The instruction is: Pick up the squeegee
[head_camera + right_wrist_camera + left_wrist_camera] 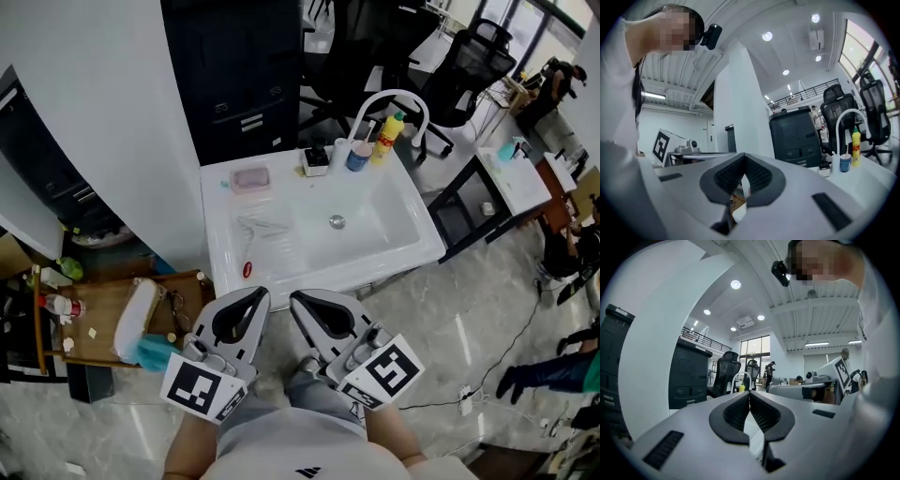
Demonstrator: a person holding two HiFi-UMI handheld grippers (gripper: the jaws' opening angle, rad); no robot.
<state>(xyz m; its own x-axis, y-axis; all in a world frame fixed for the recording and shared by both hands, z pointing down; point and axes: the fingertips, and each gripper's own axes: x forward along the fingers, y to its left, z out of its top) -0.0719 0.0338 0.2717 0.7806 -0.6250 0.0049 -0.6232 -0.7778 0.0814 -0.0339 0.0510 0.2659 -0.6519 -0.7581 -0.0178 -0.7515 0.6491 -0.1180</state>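
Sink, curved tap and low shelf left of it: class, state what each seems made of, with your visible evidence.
Sink: likely glazed ceramic or acrylic; glossy, seamless white with soft reflections.
Tap: probably white-coated metal or plastic; smooth, uniform white tube, so I cannot tell which.
Low shelf: wood or wood laminate; matt brown flat board.

Glossy white sink [221, 234], matt wooden cart [101, 311]

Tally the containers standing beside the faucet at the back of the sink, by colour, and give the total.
yellow bottle: 1
blue cup: 1
white cup: 1
Total: 3
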